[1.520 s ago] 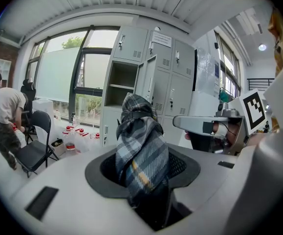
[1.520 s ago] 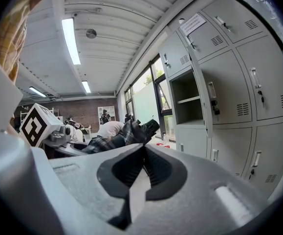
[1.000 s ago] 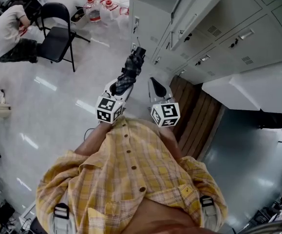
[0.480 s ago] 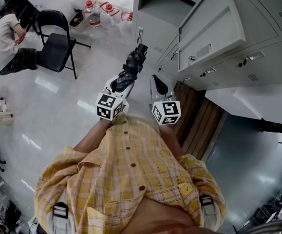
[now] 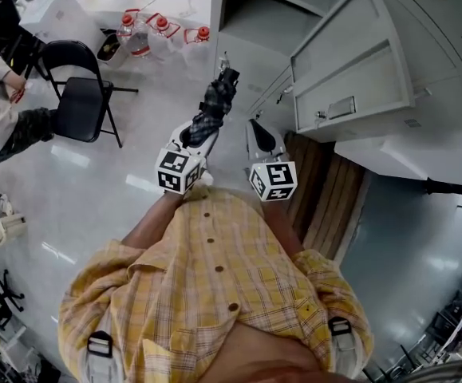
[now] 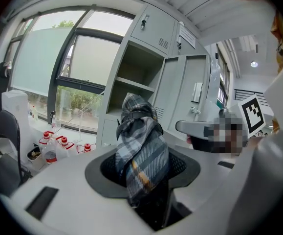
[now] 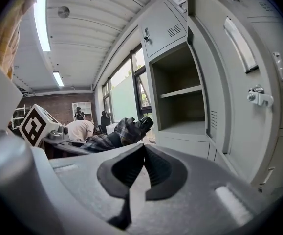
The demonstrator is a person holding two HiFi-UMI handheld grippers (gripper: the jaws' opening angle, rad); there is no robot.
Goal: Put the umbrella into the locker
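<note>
Left gripper (image 5: 197, 136) clamps the umbrella (image 5: 216, 100); right gripper (image 5: 257, 139) is closed, empty. Ahead, the locker (image 5: 250, 50) stands open, a chair (image 5: 79, 98) leftward.

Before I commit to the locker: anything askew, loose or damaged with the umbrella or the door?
Nothing is damaged or spilled. The umbrella is clamped in the left gripper's jaws with its plaid fabric bunched loosely, and the locker door stands wide open.

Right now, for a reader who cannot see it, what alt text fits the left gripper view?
The left gripper holds a folded plaid umbrella, aimed at an open grey locker. Red-capped bottles stand at the left, below a window.
</note>
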